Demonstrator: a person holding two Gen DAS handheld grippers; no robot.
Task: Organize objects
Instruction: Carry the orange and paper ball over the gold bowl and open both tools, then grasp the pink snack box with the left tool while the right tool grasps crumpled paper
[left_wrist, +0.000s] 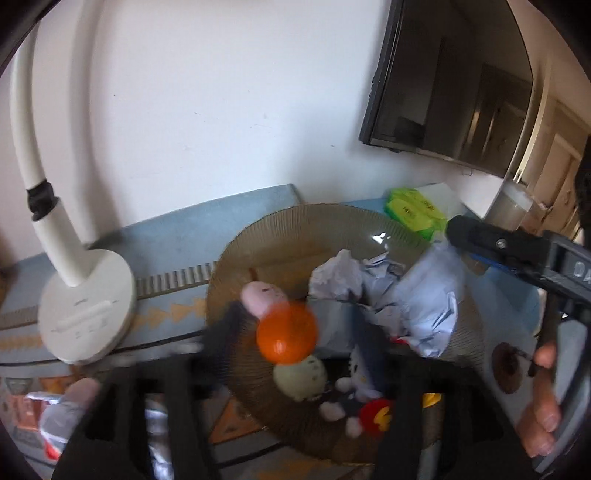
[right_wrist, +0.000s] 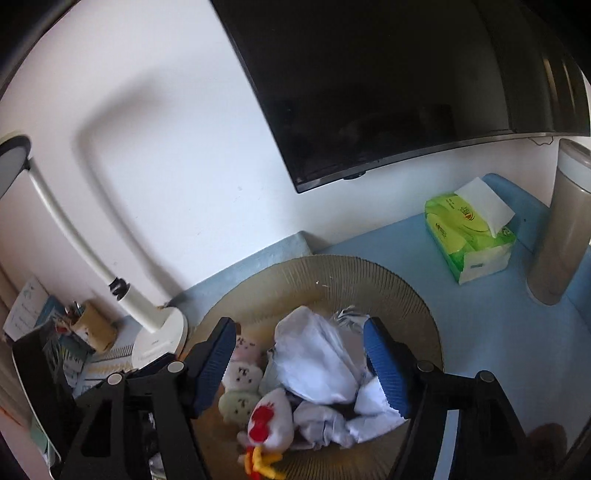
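Left gripper (left_wrist: 291, 424) fingers wide apart with an orange ball (left_wrist: 287, 331) in the gap, seemingly untouched and blurred, over the ribbed amber glass plate (left_wrist: 258, 236) near the surface's back edge; looks like a drop-in, so keep low over the plate's left half to stop it bouncing off the small plush toys (left_wrist: 300, 377). Right gripper (right_wrist: 300, 365) wide open, empty, straddling the crumpled white paper (right_wrist: 314, 354) mid-plate: descend straight and close on the bulk, clear of the white plush chicken (right_wrist: 271, 417).
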